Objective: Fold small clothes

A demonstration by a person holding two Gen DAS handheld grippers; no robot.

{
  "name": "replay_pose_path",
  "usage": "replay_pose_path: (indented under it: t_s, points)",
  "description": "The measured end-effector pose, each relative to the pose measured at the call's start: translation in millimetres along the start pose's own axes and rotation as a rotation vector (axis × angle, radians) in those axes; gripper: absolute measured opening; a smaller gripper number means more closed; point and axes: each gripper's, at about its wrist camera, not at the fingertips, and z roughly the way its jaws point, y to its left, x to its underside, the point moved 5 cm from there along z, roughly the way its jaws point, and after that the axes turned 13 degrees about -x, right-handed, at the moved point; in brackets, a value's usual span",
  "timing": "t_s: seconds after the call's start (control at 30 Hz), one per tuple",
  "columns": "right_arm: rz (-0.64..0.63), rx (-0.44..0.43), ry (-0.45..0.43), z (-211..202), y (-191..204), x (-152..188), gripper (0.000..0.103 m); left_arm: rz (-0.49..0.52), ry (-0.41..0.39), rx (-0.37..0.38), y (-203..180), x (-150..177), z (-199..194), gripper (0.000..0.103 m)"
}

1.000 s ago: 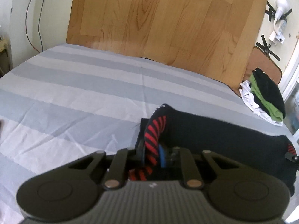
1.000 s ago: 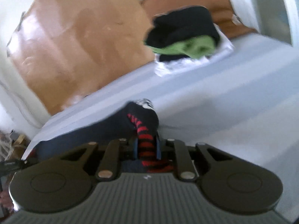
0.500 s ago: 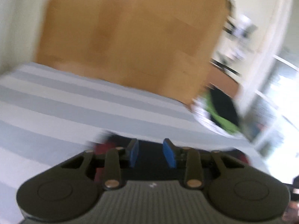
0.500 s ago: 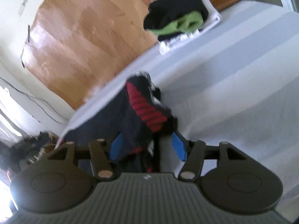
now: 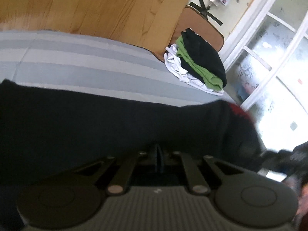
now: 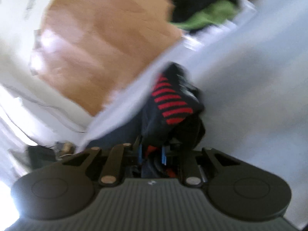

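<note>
A black sock with red stripes (image 5: 115,123) stretches across the left wrist view over the grey striped bed sheet (image 5: 77,61). My left gripper (image 5: 158,154) is shut, its pads pressed together on the sock's near edge. In the blurred right wrist view my right gripper (image 6: 152,154) is shut on the sock's red-striped end (image 6: 171,104), which bunches up above the blue pads.
A pile of black, green and white clothes (image 5: 198,63) lies at the far right corner of the bed and shows in the right wrist view (image 6: 204,9) too. A wooden board (image 5: 86,5) leans behind the bed. A window frame (image 5: 269,57) is at the right.
Both grippers let go of the sock's ends, opened, then shut again on it. The left gripper has swung right and now grips the sock's middle edge.
</note>
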Motion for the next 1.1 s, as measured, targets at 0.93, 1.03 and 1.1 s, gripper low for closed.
replay_pose_path:
  t_s: [0.93, 1.03, 1.1]
  points:
    - [-0.587, -0.259, 0.407, 172, 146, 63, 0.029, -0.257, -0.358, -0.158, 144, 9, -148, 0.078]
    - [-0.518, -0.149, 0.311, 170, 117, 38, 0.019, -0.161, -0.329, -0.131, 117, -2, -126, 0.077]
    - [-0.481, -0.09, 0.293, 177, 100, 30, 0.018, -0.107, -0.298, -0.193, 108, -5, -111, 0.046]
